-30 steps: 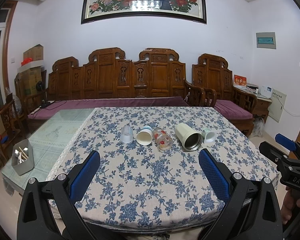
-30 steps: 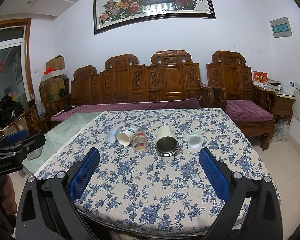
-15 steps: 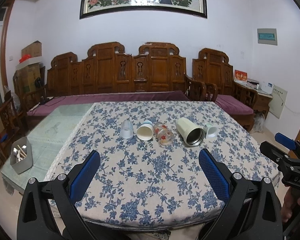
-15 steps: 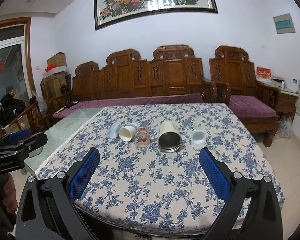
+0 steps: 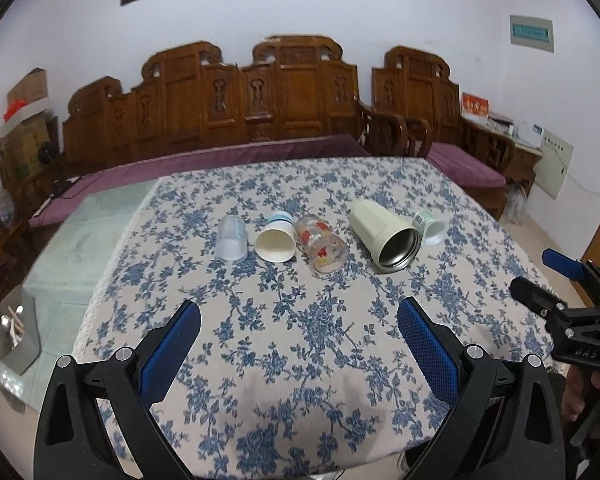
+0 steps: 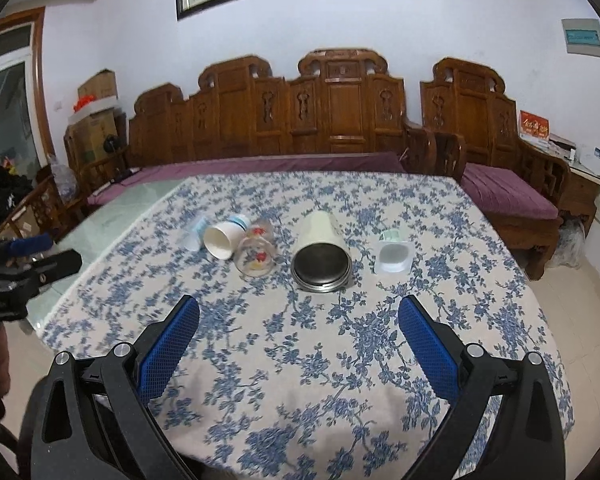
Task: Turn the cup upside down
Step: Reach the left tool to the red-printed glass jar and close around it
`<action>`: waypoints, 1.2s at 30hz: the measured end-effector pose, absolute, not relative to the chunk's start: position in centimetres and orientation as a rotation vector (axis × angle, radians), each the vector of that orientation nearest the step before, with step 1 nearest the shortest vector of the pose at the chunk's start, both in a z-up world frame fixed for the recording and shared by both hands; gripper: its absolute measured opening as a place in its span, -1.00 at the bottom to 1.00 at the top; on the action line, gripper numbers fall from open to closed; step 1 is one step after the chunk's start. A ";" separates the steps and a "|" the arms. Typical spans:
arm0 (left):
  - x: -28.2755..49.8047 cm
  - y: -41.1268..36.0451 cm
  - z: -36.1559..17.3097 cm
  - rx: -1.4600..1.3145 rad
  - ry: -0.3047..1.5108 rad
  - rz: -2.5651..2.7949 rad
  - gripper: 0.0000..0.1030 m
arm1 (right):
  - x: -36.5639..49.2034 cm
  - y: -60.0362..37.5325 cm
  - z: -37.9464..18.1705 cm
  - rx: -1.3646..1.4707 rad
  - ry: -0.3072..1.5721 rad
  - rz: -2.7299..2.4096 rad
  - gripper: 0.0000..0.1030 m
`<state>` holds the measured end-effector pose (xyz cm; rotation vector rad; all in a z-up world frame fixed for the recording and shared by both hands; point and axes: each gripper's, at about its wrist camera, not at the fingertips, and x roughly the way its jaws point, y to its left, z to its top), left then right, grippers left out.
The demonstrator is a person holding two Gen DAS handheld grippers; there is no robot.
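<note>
Several cups lie on their sides in a row on the blue-flowered tablecloth (image 5: pixel 300 320): a clear plastic cup (image 5: pixel 231 238), a white paper cup (image 5: pixel 276 240), a glass with red flowers (image 5: pixel 321 245), a cream steel-lined mug (image 5: pixel 384 236) and a small white-green cup (image 5: pixel 430 226). In the right wrist view the mug (image 6: pixel 321 258) is in the middle, the glass (image 6: pixel 256 254) and paper cup (image 6: pixel 222 238) to its left, the small cup (image 6: pixel 394 254) to its right. My left gripper (image 5: pixel 299 340) and right gripper (image 6: pixel 299 338) are open and empty, short of the cups.
A carved wooden bench (image 5: pixel 260 104) with purple cushions stands behind the table. A glass-topped part of the table (image 5: pixel 72 248) lies left of the cloth, with a metal holder (image 5: pixel 18 332) at its near corner. The right gripper shows at the right edge of the left wrist view (image 5: pixel 568 312).
Both grippers have moved forward and tilted down toward the table; the cups look larger and nearer. Both stay open. The cups have not moved.
</note>
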<state>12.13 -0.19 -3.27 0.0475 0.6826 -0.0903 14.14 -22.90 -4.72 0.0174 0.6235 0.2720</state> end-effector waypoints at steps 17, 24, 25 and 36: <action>26.8 -2.0 -7.3 0.088 0.825 -0.128 0.56 | 22.3 -20.6 -11.5 -0.012 0.780 0.328 0.95; 32.8 -3.6 -9.8 0.099 0.900 -0.150 0.41 | 23.3 -20.5 -12.8 0.003 0.807 0.341 0.95; 33.4 -3.8 -10.1 0.096 0.910 -0.156 0.40 | 23.4 -20.5 -12.9 0.004 0.811 0.342 0.95; 39.2 -5.8 -13.5 0.094 1.027 -0.168 0.23 | 24.4 -21.4 -14.1 0.035 0.833 0.333 0.95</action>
